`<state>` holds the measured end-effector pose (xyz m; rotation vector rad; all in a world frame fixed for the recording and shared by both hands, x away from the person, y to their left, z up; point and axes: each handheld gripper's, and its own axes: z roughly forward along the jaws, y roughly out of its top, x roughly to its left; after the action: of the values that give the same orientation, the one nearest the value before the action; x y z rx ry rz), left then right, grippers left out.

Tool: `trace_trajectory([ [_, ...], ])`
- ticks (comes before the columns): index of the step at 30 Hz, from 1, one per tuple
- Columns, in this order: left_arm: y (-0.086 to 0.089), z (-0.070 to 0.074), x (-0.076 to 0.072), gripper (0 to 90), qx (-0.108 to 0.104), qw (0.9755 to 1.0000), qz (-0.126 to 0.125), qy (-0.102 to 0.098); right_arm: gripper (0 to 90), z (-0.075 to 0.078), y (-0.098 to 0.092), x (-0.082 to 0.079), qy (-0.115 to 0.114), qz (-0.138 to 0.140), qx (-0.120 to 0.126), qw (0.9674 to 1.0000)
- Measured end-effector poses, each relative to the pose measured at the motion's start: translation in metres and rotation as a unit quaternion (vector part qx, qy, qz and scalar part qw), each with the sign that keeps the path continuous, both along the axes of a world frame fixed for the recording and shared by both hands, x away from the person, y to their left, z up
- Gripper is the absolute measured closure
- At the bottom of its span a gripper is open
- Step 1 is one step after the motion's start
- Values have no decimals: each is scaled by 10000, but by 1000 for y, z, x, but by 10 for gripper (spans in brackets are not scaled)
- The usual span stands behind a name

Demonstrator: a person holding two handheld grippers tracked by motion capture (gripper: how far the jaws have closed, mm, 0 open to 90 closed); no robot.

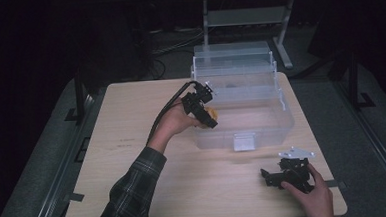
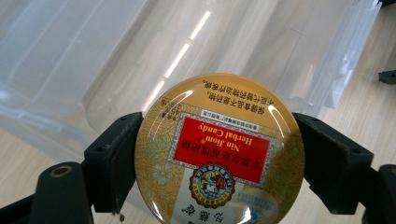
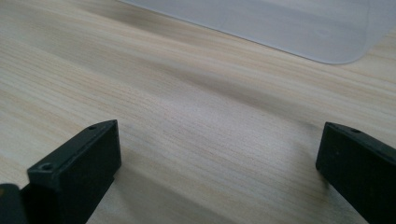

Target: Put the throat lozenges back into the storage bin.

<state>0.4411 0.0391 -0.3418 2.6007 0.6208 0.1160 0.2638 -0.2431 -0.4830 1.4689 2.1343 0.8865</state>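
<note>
High view shows the left gripper [image 1: 207,112] clamping a round candy tin [image 1: 211,112] at frame centre, over the clear box [image 1: 281,109]; lower right, the right gripper [image 1: 268,177] rests on the table [image 1: 131,121], jaws wide apart.

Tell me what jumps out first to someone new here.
The round gold-and-red herbal candy tin, clamped between the left gripper jaws at the left rim of the clear plastic bin. Next, the right gripper, jaws wide open, low at the wooden table's near right corner.
</note>
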Motion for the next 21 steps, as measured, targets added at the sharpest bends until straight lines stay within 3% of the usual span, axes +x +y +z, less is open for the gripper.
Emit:
trace_trajectory([
  [17, -5, -5, 1, 188, 100, 9999, -46, -46, 0, 0, 0, 0, 5, 0, 4, 10000],
  [21, -5, -5, 1, 185, 44, 10000, -35, -78, 0, 0, 0, 0, 5, -2, 3, 10000],
])
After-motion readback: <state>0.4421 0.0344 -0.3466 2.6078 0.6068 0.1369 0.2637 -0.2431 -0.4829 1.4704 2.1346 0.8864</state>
